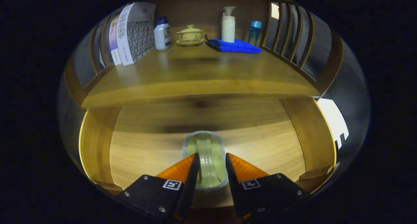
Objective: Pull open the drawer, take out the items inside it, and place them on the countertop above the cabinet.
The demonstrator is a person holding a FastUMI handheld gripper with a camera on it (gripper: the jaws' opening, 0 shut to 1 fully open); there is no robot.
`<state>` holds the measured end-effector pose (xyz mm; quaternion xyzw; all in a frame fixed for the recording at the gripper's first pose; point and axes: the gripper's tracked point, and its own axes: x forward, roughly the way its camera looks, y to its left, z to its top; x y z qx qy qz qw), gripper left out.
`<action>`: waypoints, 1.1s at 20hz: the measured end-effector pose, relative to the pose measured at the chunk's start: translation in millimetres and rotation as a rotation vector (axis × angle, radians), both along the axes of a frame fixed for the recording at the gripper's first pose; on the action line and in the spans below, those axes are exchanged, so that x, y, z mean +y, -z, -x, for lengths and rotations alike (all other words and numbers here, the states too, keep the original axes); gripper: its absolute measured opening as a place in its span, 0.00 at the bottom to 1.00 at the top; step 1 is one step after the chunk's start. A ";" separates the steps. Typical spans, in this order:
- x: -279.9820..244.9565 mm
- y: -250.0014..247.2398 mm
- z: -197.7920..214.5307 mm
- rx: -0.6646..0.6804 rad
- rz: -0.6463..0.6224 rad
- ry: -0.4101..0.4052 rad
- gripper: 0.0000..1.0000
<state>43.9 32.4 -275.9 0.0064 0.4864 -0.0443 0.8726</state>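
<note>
The wooden drawer [270, 146] stands pulled open below the countertop [202, 74]. On the drawer floor lies a pale green scrubbing pad [208, 146] with a grey fuzzy rim and a raised arched handle. My gripper [211, 155] reaches down into the drawer with its two fingers close on either side of the handle, pressing on it. The near end of the pad is hidden behind the fingers. The pad seems to rest on the drawer floor.
At the back of the countertop stand several books [130, 35], a white bottle with a blue cap [162, 35], a lidded yellow teacup [190, 35], a pump bottle [228, 25], a folded blue cloth [236, 45] and a small blue bottle [254, 32]. Slatted wooden rails [290, 35] flank both sides.
</note>
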 end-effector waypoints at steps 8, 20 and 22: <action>7.8 -10.5 15.6 -0.101 0.004 -0.061 0.14; -17.7 -134.9 -10.3 -0.432 -0.046 0.012 0.09; -15.3 -147.4 -32.3 -0.472 -0.055 -0.001 0.09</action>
